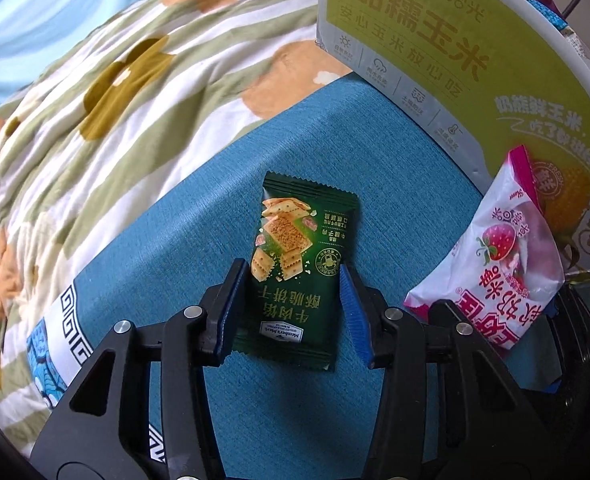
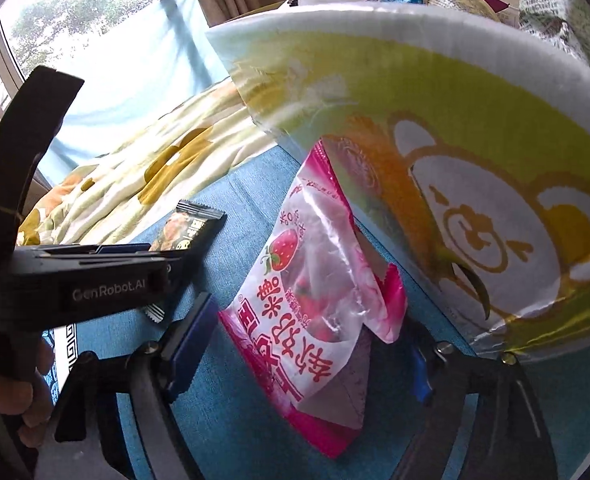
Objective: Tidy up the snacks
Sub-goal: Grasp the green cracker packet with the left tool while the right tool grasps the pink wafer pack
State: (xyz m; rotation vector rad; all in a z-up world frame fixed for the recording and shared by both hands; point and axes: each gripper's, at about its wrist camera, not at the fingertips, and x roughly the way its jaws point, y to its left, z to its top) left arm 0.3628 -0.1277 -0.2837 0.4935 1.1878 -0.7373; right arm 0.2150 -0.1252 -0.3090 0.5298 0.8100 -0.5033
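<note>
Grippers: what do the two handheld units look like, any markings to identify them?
Both are black plastic two-finger units with blue ribbed pads and silver pivot screws. The left gripper shows white "GenRobot.AI" lettering on its side in the right wrist view. The right gripper has the same build.

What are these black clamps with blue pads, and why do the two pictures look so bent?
They are hand-held two-finger grippers, one in each of a person's hands, each carrying a wide-angle camera looking along its fingers. The left camera shows the left gripper shut on a dark green cracker packet lying on a teal cloth. The right camera shows the right gripper around a pink-and-white strawberry snack bag leaning against a yellow-green printed box; whether its pads press the bag is unclear.
</note>
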